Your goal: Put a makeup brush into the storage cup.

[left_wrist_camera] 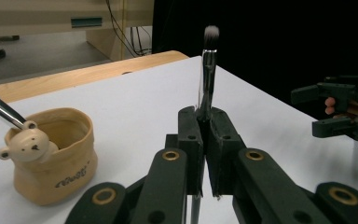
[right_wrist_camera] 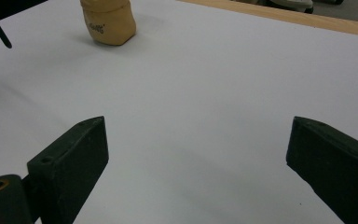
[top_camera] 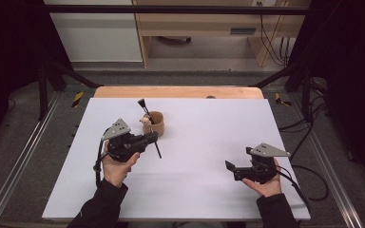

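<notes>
Work in hand looks like loading makeup brushes into the cup (top_camera: 156, 123), approx halfway. One brush (top_camera: 144, 108) is already in the cup, leaning out toward the far-left w/ bristles up, next to a small bear-head figure (left_wrist_camera: 27, 145) at the rim. The 2nd brush (left_wrist_camera: 208, 70) isn't in yet: the left tongs (top_camera: 153, 137) are pressed together on its handle, pinching it mid-shaft. In the high view that brush sits just in front of the cup, on the person's side, its lower end hanging past the tongs toward the table (top_camera: 195, 180). Left to do, as I judge it: lift over the rim, drop it in, let go.

Right tongs (right_wrist_camera: 196, 163) are spread wide, nothing between them, well to the right of the cup and nearer the person, low over bare table.

Held brush: thin, dark glossy handle, shiny metal ferrule, short rounded tuft w/ pale tips, standing about upright in the left gripper view. Cup: soft tan pouch-like thing w/ rolled rim and small dark lettering on the side, upright.
</notes>
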Demonstrator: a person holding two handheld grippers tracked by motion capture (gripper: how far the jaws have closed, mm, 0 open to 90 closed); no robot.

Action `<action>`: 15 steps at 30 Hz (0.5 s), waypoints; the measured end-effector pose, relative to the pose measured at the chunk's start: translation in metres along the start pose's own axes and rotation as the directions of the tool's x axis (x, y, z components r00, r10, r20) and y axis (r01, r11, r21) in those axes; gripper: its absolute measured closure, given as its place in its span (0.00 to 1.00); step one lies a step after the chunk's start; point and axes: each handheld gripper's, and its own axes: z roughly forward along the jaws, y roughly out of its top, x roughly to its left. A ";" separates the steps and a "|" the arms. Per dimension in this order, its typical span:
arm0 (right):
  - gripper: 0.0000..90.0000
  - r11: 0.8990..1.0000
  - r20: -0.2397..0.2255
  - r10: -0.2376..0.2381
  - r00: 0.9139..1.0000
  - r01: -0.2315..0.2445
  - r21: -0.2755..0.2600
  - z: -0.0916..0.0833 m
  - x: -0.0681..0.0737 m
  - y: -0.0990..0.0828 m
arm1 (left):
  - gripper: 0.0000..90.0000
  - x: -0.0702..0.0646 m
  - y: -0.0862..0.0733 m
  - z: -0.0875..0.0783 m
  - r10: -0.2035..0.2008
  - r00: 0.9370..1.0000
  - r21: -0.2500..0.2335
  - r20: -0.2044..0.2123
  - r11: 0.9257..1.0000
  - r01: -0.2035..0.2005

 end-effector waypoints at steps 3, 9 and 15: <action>0.07 1.000 0.003 0.007 1.000 -0.007 -0.001 0.000 0.000 0.000 | 0.94 0.002 0.003 -0.001 0.004 1.000 0.002 -0.010 1.000 -0.004; 0.06 1.000 0.007 0.003 1.000 -0.003 -0.001 0.000 0.000 -0.001 | 0.94 0.005 0.013 -0.004 0.021 0.999 -0.008 -0.027 1.000 -0.021; 0.06 1.000 0.009 0.007 1.000 -0.007 -0.008 -0.001 0.000 0.000 | 0.94 0.008 0.023 -0.003 0.028 0.999 -0.019 -0.037 0.999 -0.028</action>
